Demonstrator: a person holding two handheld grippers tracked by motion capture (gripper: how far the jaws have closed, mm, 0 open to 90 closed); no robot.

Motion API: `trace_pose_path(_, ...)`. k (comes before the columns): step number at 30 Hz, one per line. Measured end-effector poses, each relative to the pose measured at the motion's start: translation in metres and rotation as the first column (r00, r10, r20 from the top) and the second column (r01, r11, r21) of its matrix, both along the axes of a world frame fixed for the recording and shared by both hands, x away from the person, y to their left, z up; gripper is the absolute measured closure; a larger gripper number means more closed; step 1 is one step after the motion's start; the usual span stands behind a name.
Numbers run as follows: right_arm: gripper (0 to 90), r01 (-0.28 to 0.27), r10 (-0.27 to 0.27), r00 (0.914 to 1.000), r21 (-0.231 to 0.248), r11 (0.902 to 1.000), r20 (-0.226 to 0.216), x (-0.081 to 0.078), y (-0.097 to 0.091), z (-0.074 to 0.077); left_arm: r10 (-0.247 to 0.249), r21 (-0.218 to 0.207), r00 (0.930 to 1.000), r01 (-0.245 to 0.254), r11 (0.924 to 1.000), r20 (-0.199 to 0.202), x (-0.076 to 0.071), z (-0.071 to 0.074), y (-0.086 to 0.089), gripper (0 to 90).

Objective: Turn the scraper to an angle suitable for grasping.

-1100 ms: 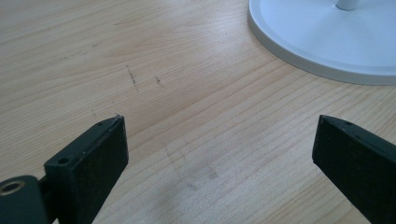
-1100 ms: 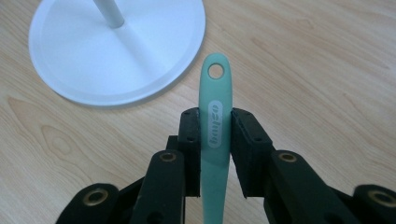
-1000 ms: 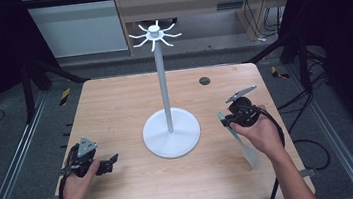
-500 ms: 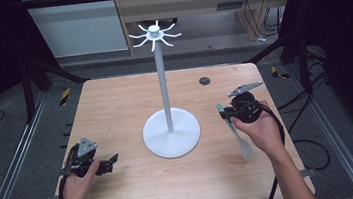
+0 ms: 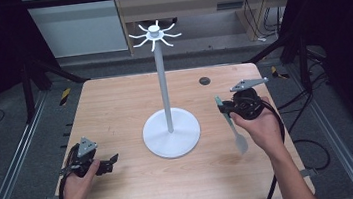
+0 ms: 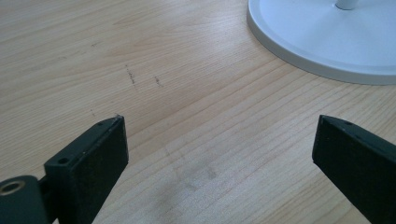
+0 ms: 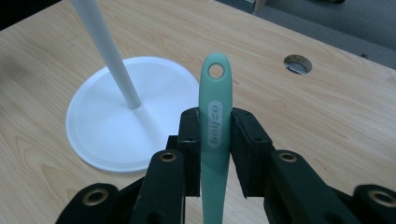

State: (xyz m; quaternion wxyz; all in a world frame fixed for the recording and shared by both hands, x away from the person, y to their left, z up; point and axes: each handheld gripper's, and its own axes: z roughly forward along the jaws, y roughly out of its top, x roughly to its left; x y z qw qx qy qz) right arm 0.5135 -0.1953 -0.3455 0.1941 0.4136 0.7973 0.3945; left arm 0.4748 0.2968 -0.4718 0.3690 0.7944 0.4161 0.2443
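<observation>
A mint-green spatula (image 5: 231,125) hangs blade-down from my right gripper (image 5: 222,105), right of the white stand's base (image 5: 172,132). In the right gripper view the jaws of the right gripper (image 7: 215,127) press on the spatula's handle (image 7: 215,93), whose hole end points toward the stand's pole (image 7: 112,60). The pole carries a ring of hooks (image 5: 155,33) at its top. My left gripper (image 5: 111,161) rests low at the table's front left, jaws wide apart. Between the left gripper's (image 6: 219,144) jaws lies bare wood, and the base's rim (image 6: 327,42) is farther off.
The wooden table (image 5: 115,106) has a round cable hole (image 5: 204,80) behind the right hand. Dark frame rails run along both sides of the table, with cables on the floor at the right.
My right hand has risen a little with the spatula, whose blade now hangs higher over the table. The left hand has stayed put.
</observation>
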Motion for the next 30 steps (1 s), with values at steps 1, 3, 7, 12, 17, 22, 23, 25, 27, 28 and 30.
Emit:
trace_pose_path(1,74.6,0.0,0.0,1.0,0.0,1.0,0.0,0.0,0.0,0.0,0.0,0.0,1.0,0.0,1.0,0.0,0.0,0.0,0.0,3.2)
trace_pose_path(3,74.6,0.003,-0.003,1.0,0.007,1.0,0.008,0.0,0.0,0.002,0.001,0.0,1.0,-0.001,1.0,0.0,0.0,0.0,0.0,3.2)
trace_pose_path(7,74.6,0.011,-0.011,0.9997,0.019,0.9998,0.02,-0.001,0.002,0.005,0.0,0.0,1.0,0.0,1.0,0.0,0.0,0.0,0.0,3.2)
trace_pose_path(12,74.6,0.006,-0.006,0.9995,0.029,0.9996,0.03,-0.001,0.004,0.007,-0.002,0.001,1.0,0.002,1.0,-0.002,0.0,0.0,0.0,3.2)
trace_pose_path(17,74.6,0.007,-0.009,0.999,0.044,0.999,0.044,-0.001,0.005,0.009,-0.001,0.001,1.0,0.001,1.0,-0.001,0.0,0.0,0.0,3.2)
trace_pose_path(22,74.6,0.008,-0.011,0.9987,0.061,0.9981,0.05,-0.002,0.005,0.011,0.001,0.004,1.0,-0.001,1.0,-0.002,0.0,-0.001,0.0,3.2)
trace_pose_path(23,74.6,0.009,-0.013,0.9982,0.07,0.9975,0.058,-0.002,0.005,0.012,0.001,0.005,1.0,-0.001,1.0,-0.002,0.0,-0.001,0.0,3.2)
trace_pose_path(25,74.6,0.01,-0.014,0.9981,0.071,0.9974,0.06,-0.002,0.005,0.013,0.0,0.003,1.0,0.0,1.0,-0.001,0.0,0.0,0.0,3.2)
trace_pose_path(27,74.6,0.011,-0.015,0.9979,0.077,0.997,0.063,-0.002,0.006,0.015,-0.001,0.003,1.0,0.001,1.0,-0.002,0.0,0.0,0.0,3.2)
trace_pose_path(28,74.5,0.009,-0.014,0.9978,0.072,0.9973,0.065,-0.002,0.007,0.016,-0.001,0.004,1.0,0.001,1.0,-0.002,0.0,0.0,0.0,3.2)
trace_pose_path(30,74.6,0.009,-0.014,0.9976,0.07,0.9975,0.067,-0.002,0.008,0.016,0.001,0.003,1.0,-0.001,1.0,-0.001,0.0,0.0,0.0,3.2)
